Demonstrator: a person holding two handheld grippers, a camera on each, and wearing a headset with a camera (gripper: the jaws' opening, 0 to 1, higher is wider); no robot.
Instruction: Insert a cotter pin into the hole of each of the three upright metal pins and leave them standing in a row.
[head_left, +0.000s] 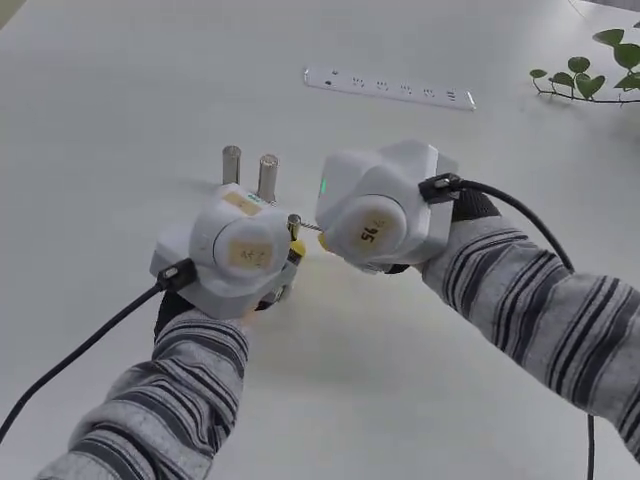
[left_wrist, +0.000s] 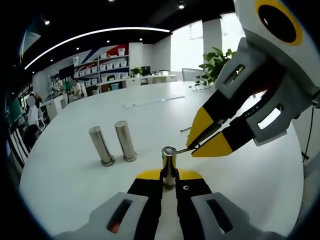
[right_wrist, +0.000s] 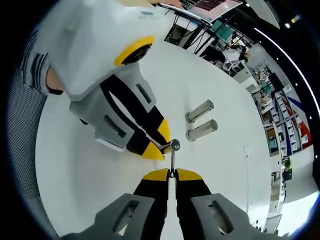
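Observation:
My left gripper (left_wrist: 169, 176) is shut on the base of an upright metal pin (left_wrist: 168, 162), which also peeks out between the two grippers in the head view (head_left: 294, 224). My right gripper (right_wrist: 171, 174) is shut on a thin cotter pin (right_wrist: 172, 161), whose tip touches the top of that metal pin (right_wrist: 174, 145). From the left gripper view the right gripper's yellow fingertips (left_wrist: 212, 135) hold the cotter pin (left_wrist: 183, 149) against the pin's head. Two more metal pins (left_wrist: 101, 145) (left_wrist: 125, 140) stand upright side by side beyond, seen also in the head view (head_left: 231, 165) (head_left: 267, 176).
A white power strip (head_left: 388, 87) lies further back on the white table (head_left: 120, 120). A green plant (head_left: 590, 70) sits at the far right corner. Cables trail from both grippers toward me.

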